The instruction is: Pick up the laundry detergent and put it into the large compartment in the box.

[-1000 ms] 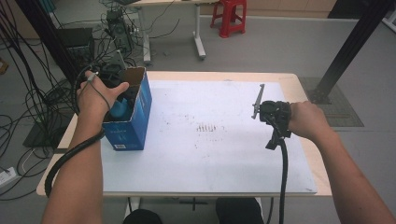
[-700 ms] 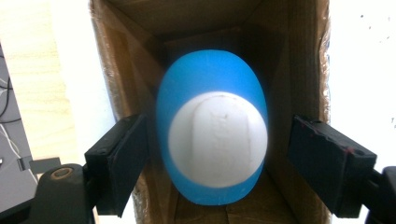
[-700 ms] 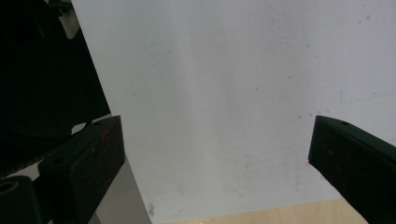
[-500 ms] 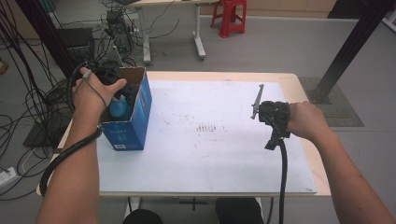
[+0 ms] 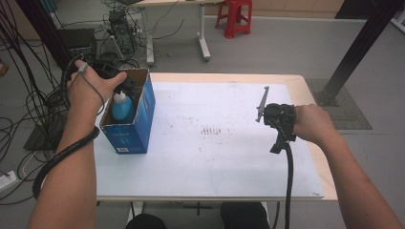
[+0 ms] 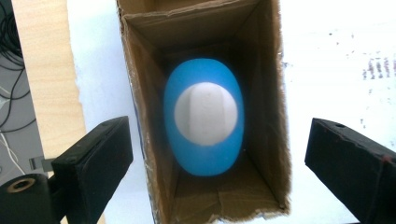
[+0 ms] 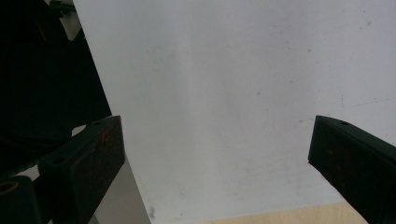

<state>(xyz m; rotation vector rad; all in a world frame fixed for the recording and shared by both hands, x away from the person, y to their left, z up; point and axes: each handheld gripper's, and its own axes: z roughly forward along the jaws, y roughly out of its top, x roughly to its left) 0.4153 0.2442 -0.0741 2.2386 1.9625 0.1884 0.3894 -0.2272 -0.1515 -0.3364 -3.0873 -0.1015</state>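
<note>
An open-topped blue cardboard box [image 5: 138, 125] stands at the table's left side. A blue bottle with a white cap [image 5: 121, 106] stands upright inside it. My left gripper [image 5: 125, 87] hovers just above the box's far end; its jaws have just been opening. In the left gripper view the bottle [image 6: 204, 154] sits deep in the box [image 6: 268, 116], below the left gripper [image 6: 217, 137], whose pads touch nothing. My right gripper [image 5: 273, 114] rests low over the white sheet at the right. In the right gripper view the right gripper [image 7: 215, 140] is open with nothing between its fingers.
A white sheet [image 5: 215, 157] with faint dark marks covers the wooden table [image 5: 313, 95]. Cables and equipment [image 5: 112, 33] crowd the floor at the left. A red stool [image 5: 234, 14] and a black post [image 5: 356, 52] stand beyond the table.
My left hand has lifted up and back from the box, and its jaws have spread. The bottle stays in the box, its white cap now uncovered. The right hand has not moved.
</note>
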